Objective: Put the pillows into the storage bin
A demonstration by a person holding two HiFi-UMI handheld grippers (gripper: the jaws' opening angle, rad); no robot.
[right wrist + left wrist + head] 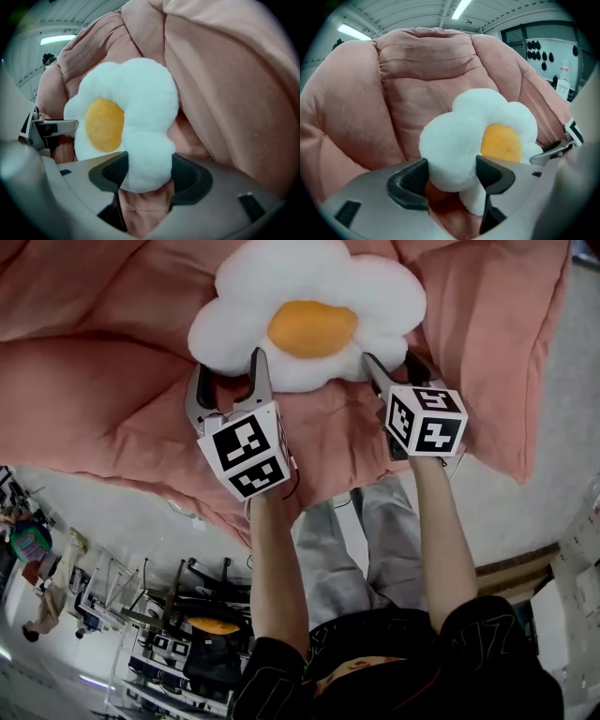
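Head view: a flower-shaped pillow (309,296), white petals round a yellow centre, lies flat on a pink quilt (103,381). The quilt bunches up in thick folds round it. We hold a gripper in each hand, one at each near corner of the pillow, bare forearms (277,559) below them.

We note the left gripper (229,367) with jaws spread, one on each side of the pillow's lower-left petal. In the left gripper view (451,176) that petal fills the gap between the two dark pads and meets both, yet it keeps its round shape. We see no squeeze, so we log it as straddling, not pinching.

We note the right gripper (390,360) likewise spread, at the lower-right petal. In the right gripper view (149,172) the petal hangs down between the pads, touching each side, still plump and undented. Quilt fabric shows beneath it.

Each gripper view catches the other gripper at the pillow's far side
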